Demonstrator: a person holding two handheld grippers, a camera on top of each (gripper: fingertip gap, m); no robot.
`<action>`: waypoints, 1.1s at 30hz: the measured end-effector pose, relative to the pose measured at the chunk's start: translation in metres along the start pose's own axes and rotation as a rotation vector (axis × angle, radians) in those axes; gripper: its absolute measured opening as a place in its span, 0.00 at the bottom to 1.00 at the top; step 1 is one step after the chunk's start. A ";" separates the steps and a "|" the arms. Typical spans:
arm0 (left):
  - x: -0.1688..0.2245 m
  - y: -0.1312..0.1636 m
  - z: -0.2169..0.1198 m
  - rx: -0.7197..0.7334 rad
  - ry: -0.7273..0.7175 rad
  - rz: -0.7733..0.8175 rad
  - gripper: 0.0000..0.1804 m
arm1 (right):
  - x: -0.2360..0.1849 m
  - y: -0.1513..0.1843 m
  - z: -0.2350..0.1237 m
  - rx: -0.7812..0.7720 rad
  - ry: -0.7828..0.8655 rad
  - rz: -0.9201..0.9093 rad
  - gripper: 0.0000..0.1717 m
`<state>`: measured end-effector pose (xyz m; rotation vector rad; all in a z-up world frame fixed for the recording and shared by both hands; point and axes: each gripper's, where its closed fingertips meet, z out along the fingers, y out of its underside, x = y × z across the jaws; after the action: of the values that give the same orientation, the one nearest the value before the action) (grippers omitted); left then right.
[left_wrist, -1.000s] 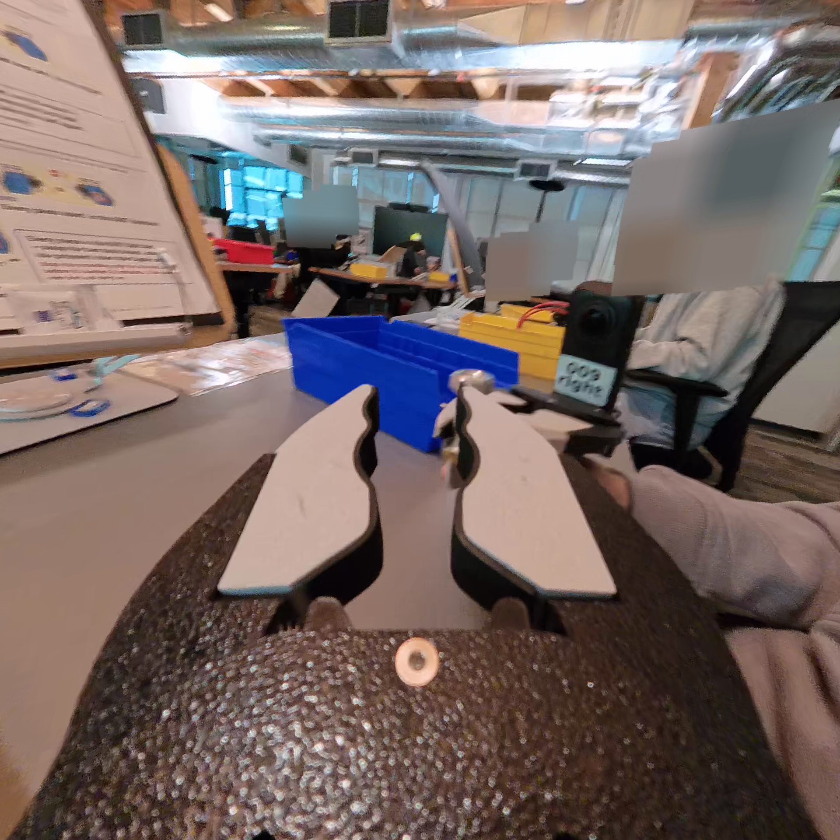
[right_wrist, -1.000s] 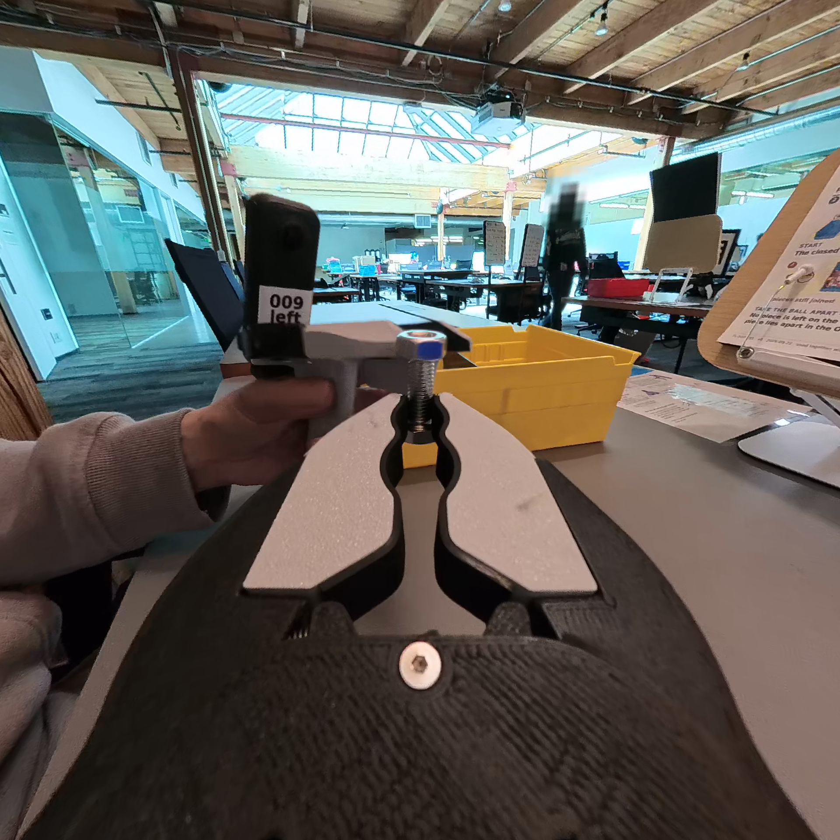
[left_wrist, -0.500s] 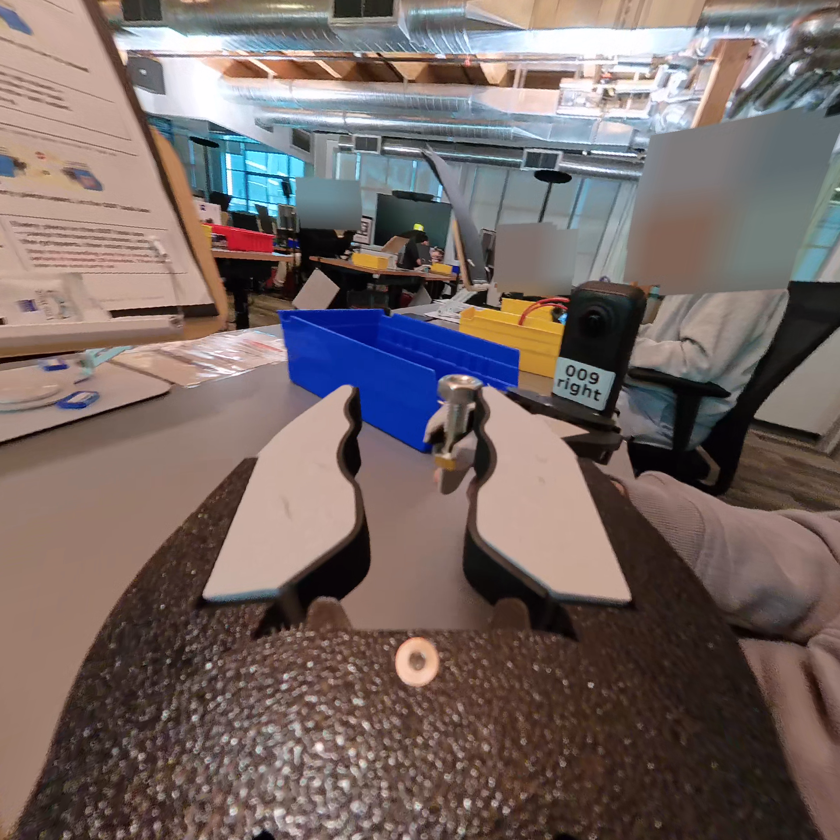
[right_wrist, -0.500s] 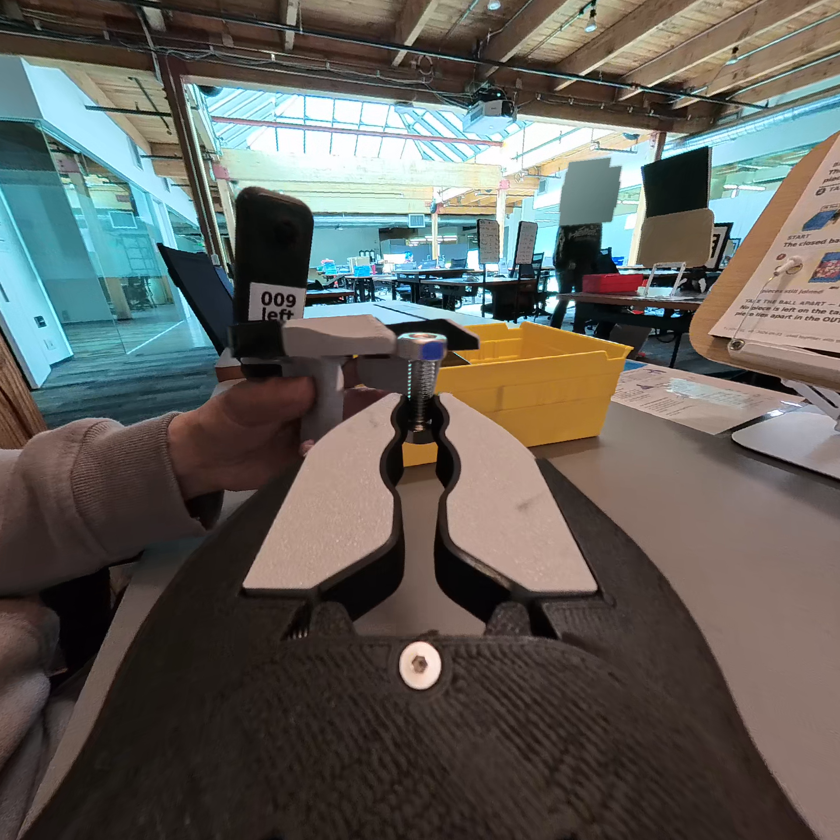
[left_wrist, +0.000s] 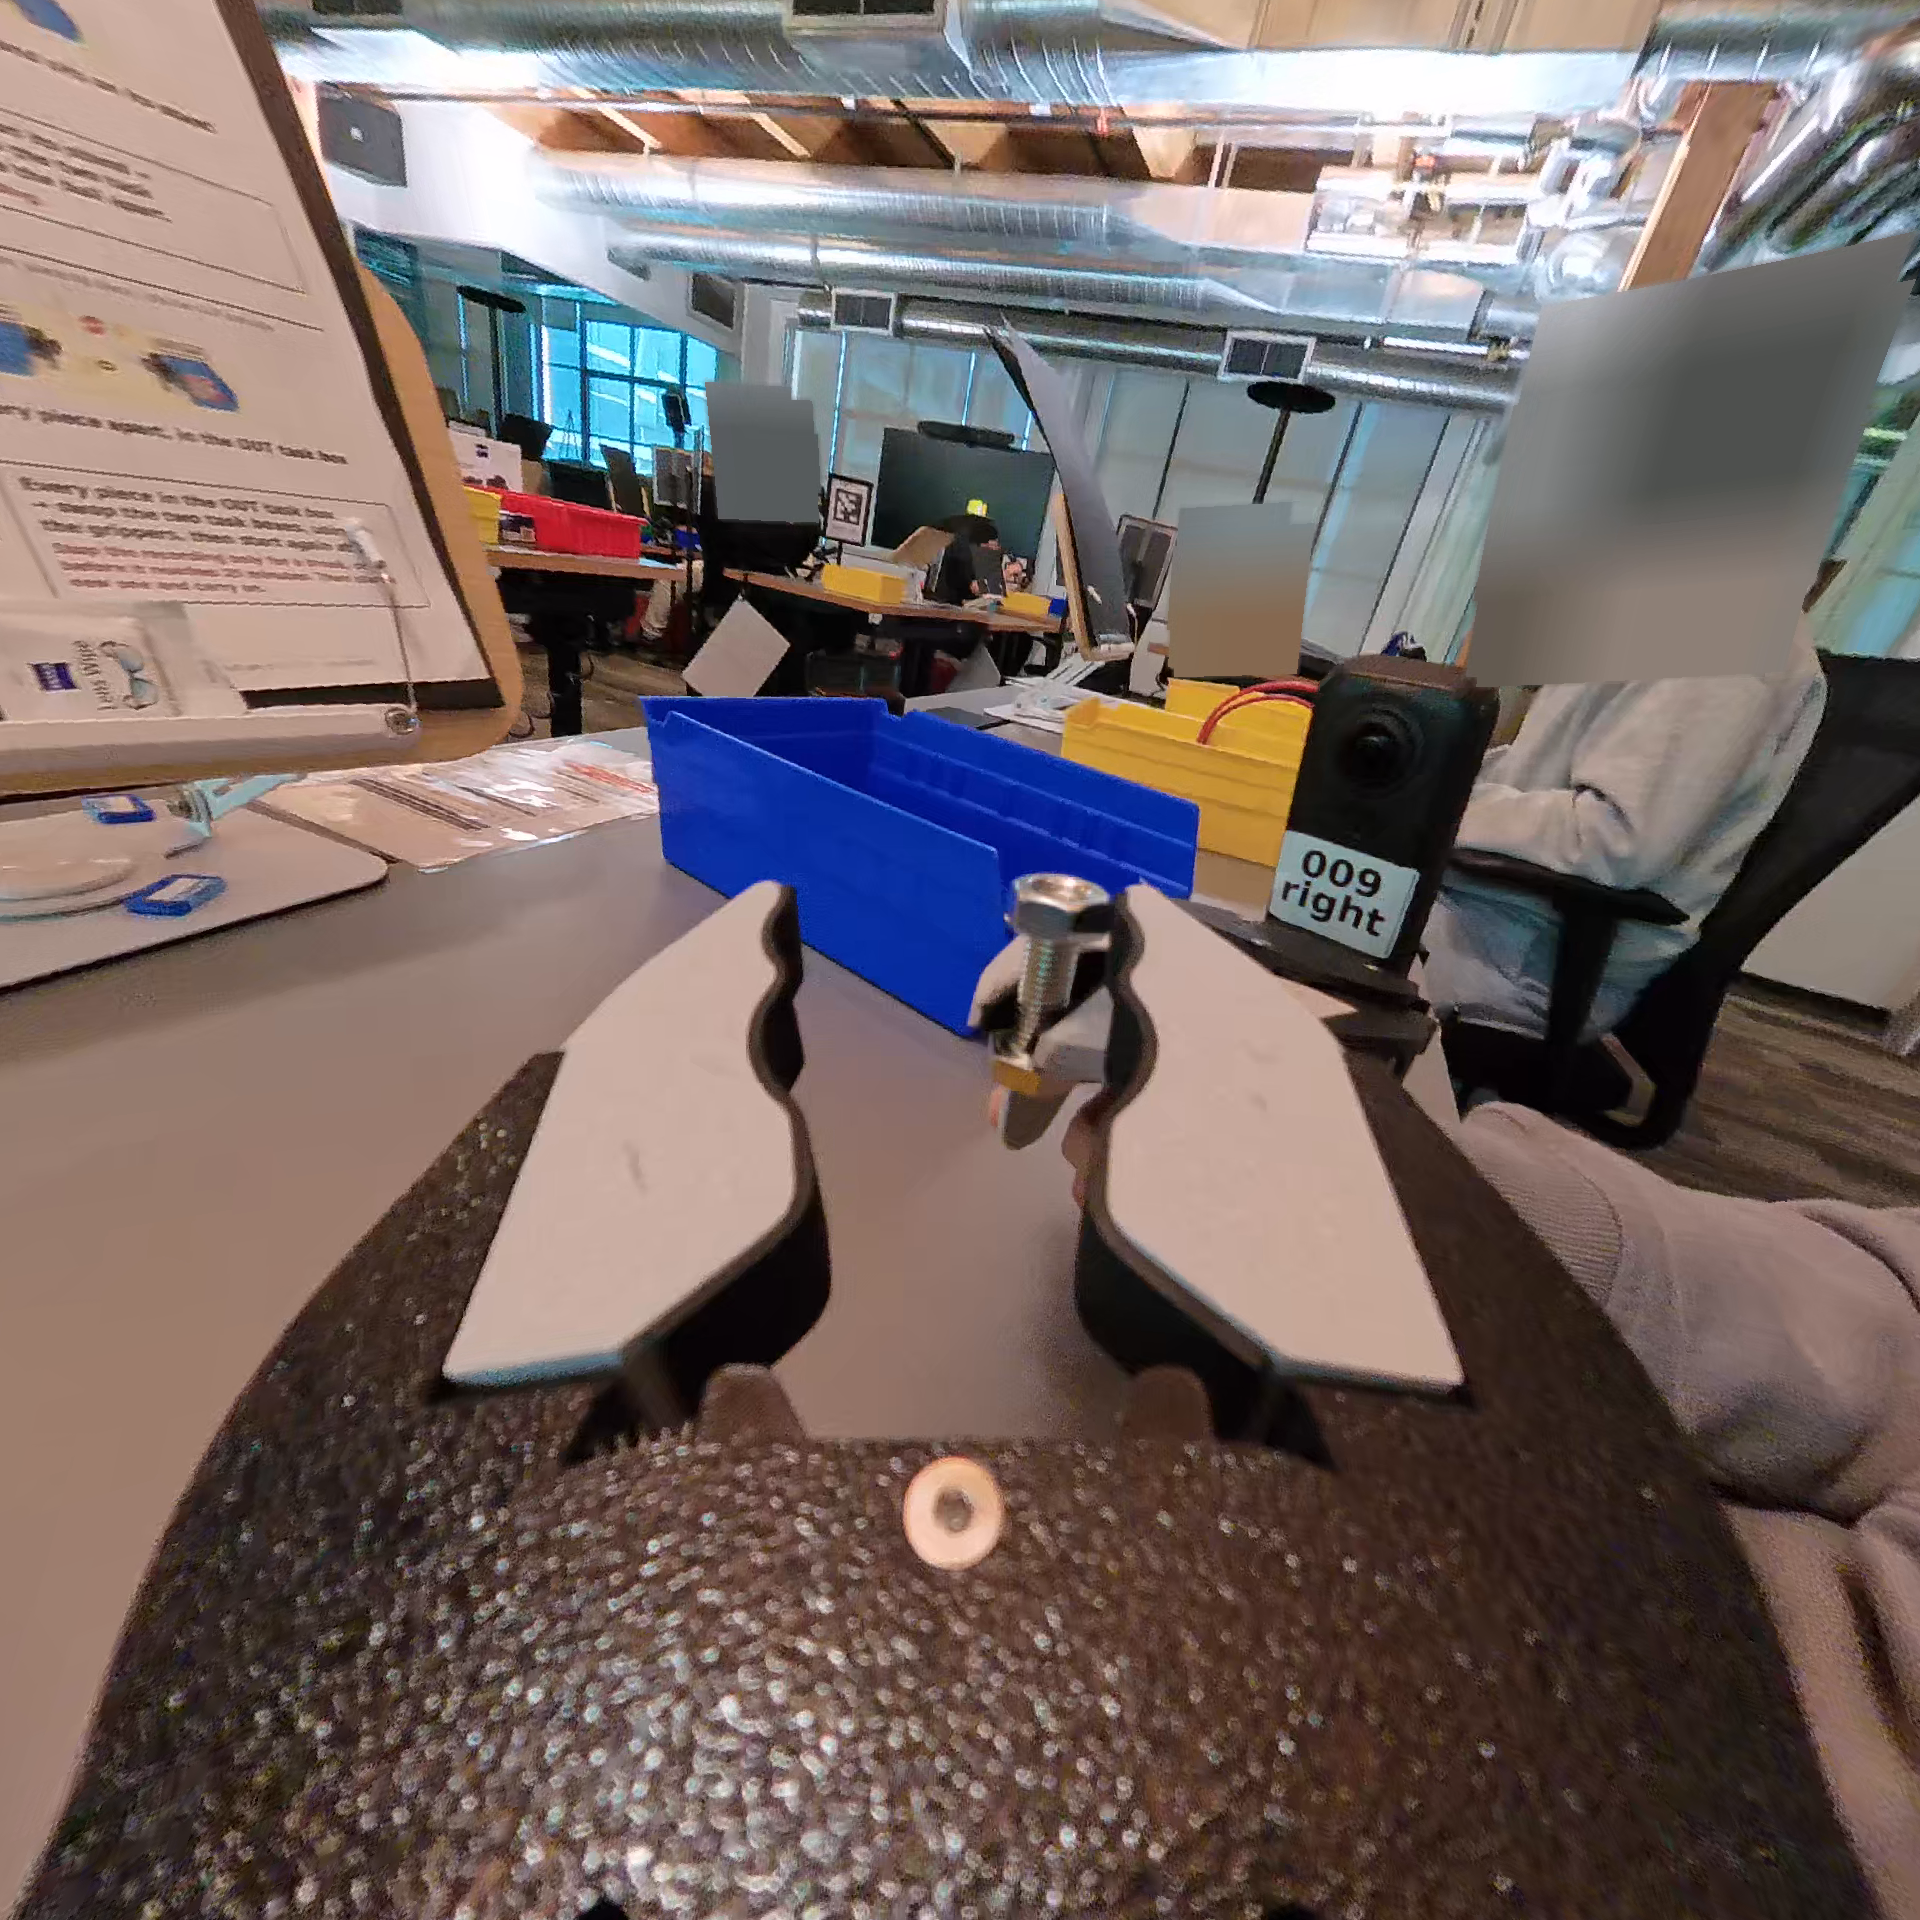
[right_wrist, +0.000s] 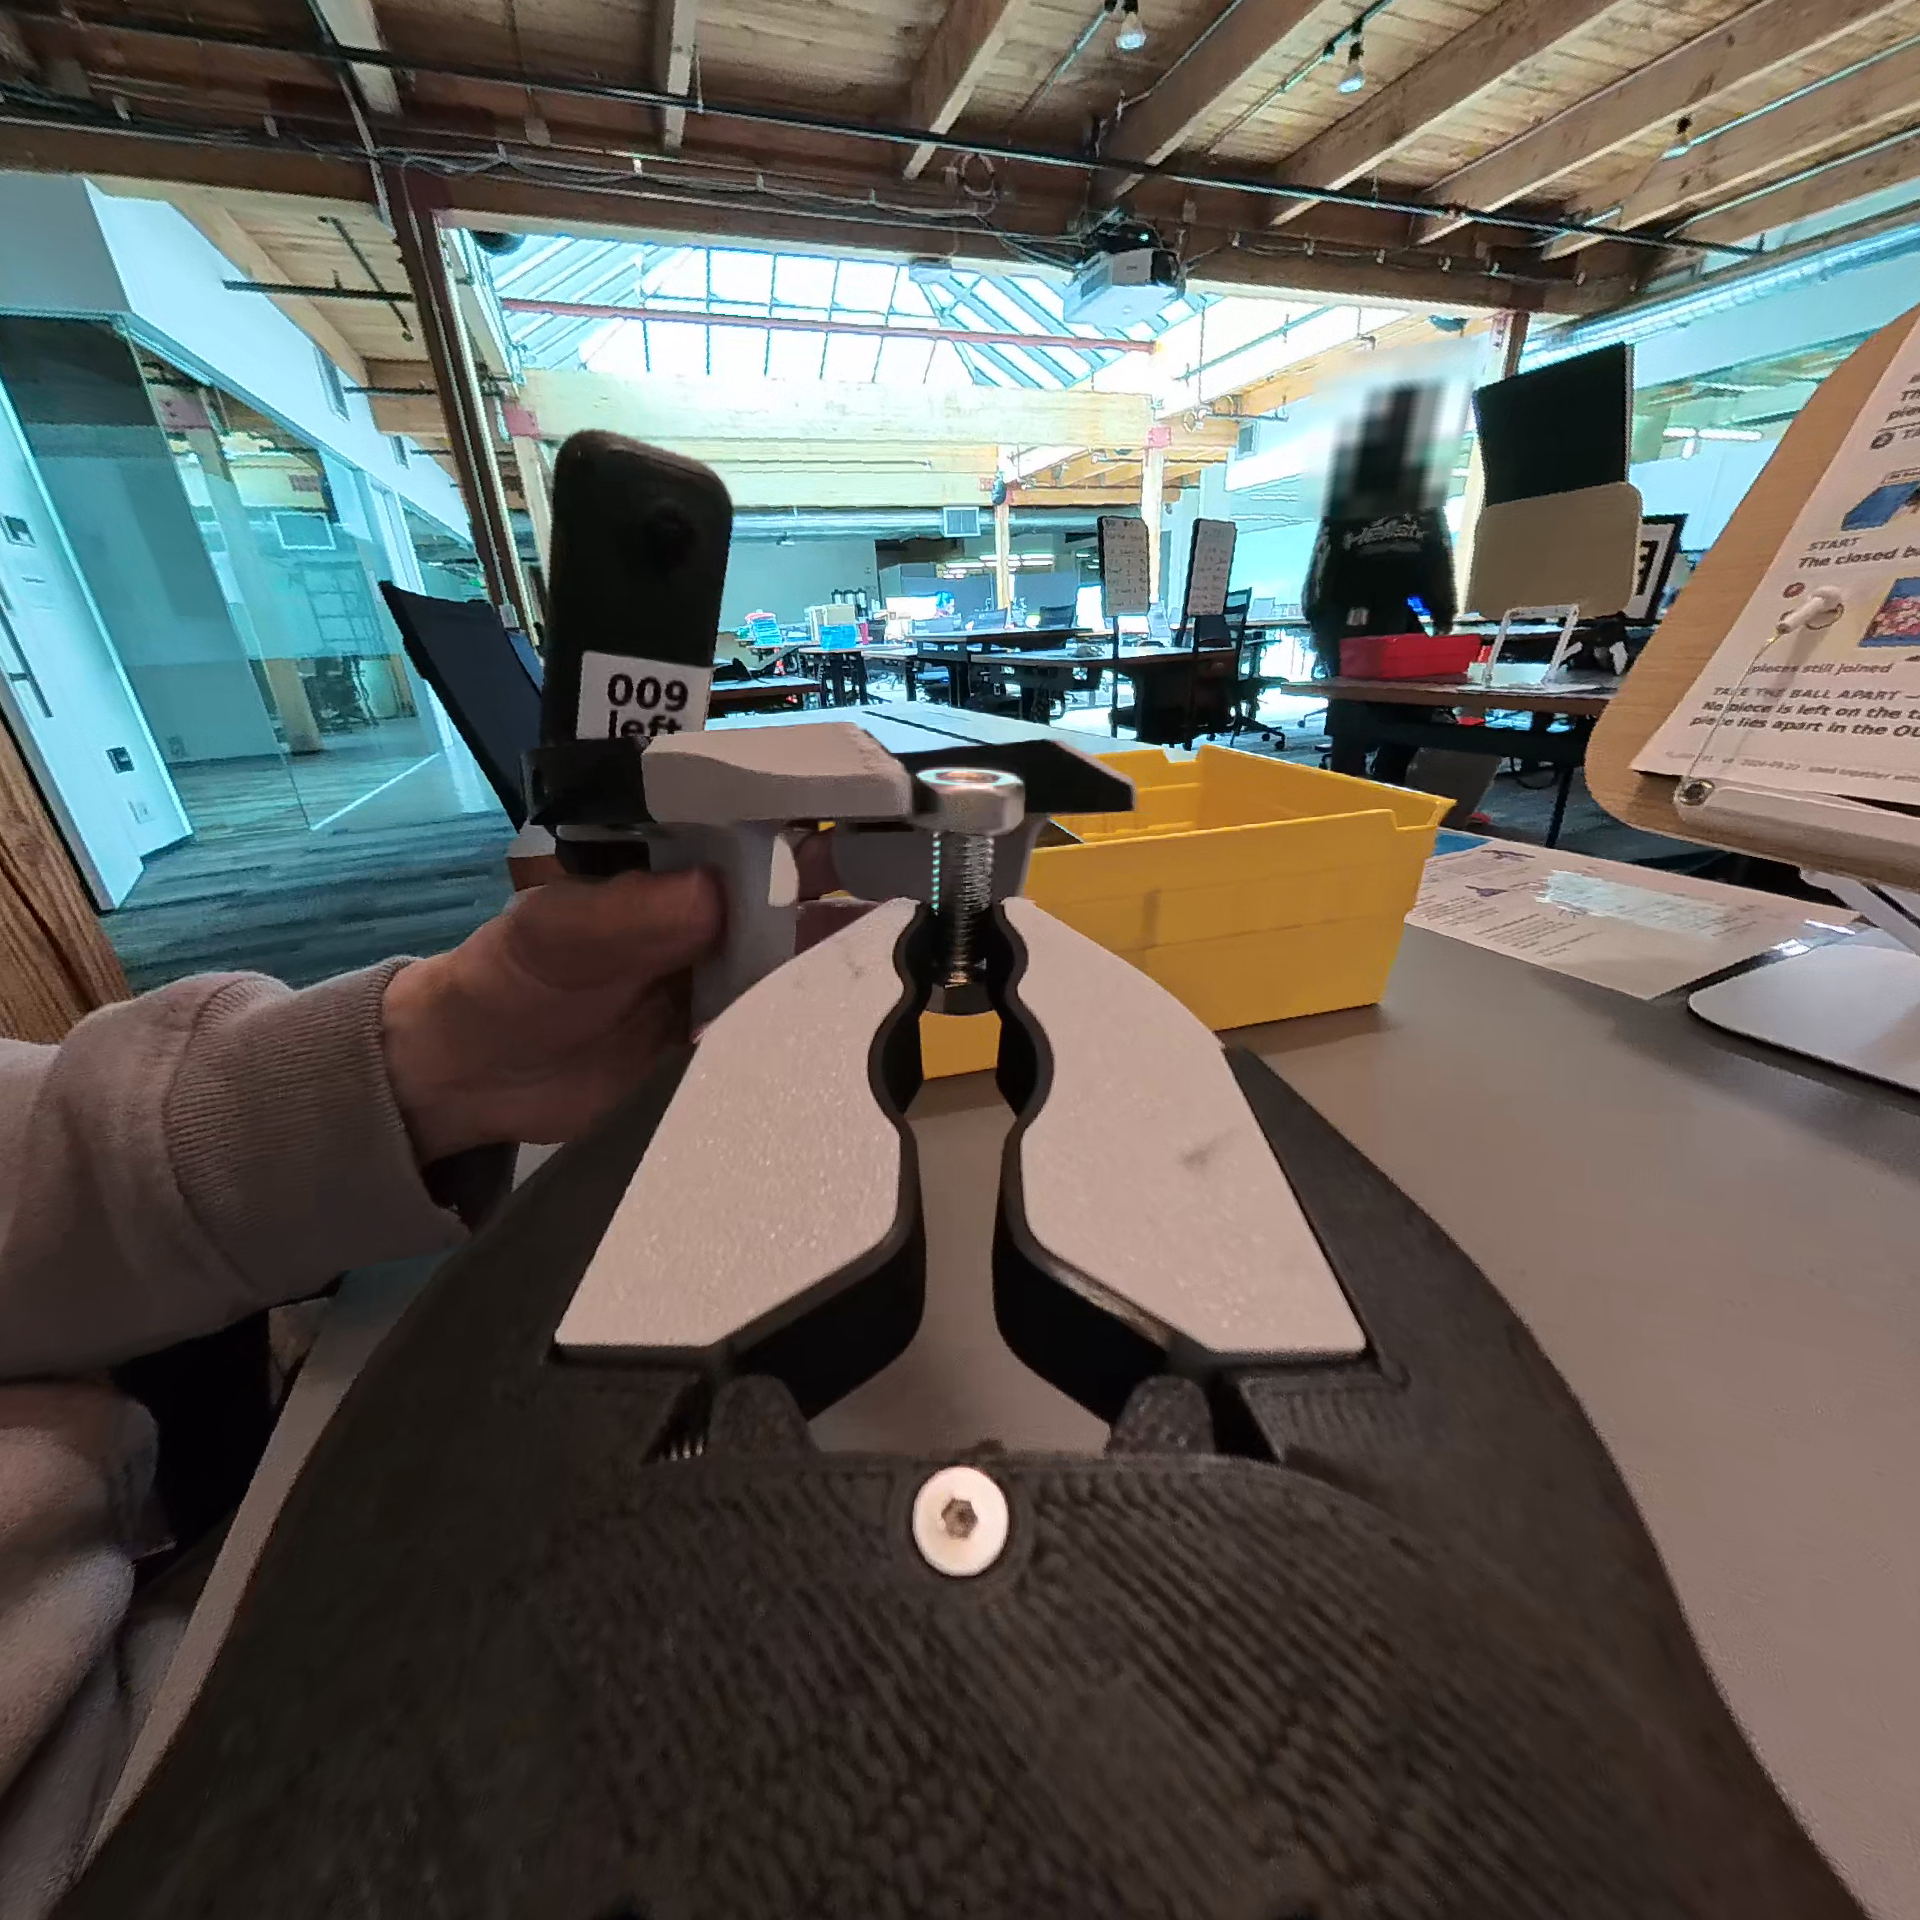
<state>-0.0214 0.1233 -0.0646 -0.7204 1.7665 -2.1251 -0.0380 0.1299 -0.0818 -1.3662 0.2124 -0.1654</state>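
An open-plan workshop with timber beams and ducts overhead surrounds a grey table (right_wrist: 1558, 1195). Above it, a silver bolt (right_wrist: 961, 883) stands upright, head on top, its threaded shank clamped between the fingertips of the right gripper (right_wrist: 958, 971), whose pads press on both sides. A small yellow piece (left_wrist: 1016, 1075) sits at the bolt's lower end. The left gripper (left_wrist: 951, 966) is spread wide and holds nothing; its right fingertip (left_wrist: 1138, 935) sits just beside the bolt head, while the other finger stands well apart. So the bolt rests with 1 gripper only. Behind it lie a blue bin (left_wrist: 831, 831) and a yellow bin (right_wrist: 1247, 894), both on the table, with an instruction board (left_wrist: 156, 364) on a stand to the side.
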 end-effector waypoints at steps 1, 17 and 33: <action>-0.006 0.000 -0.004 0.004 -0.026 -0.009 0.30 | 0.002 0.000 -0.001 -0.001 0.009 0.005 0.05; -0.004 0.002 0.003 -0.018 -0.045 -0.004 0.36 | 0.002 -0.002 -0.002 0.019 -0.003 0.035 0.05; -0.006 0.004 0.008 -0.039 -0.089 -0.019 0.36 | 0.005 -0.005 -0.003 0.036 0.004 0.054 0.05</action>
<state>-0.0121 0.1185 -0.0685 -0.8312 1.7652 -2.0429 -0.0338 0.1250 -0.0777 -1.3228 0.2483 -0.1269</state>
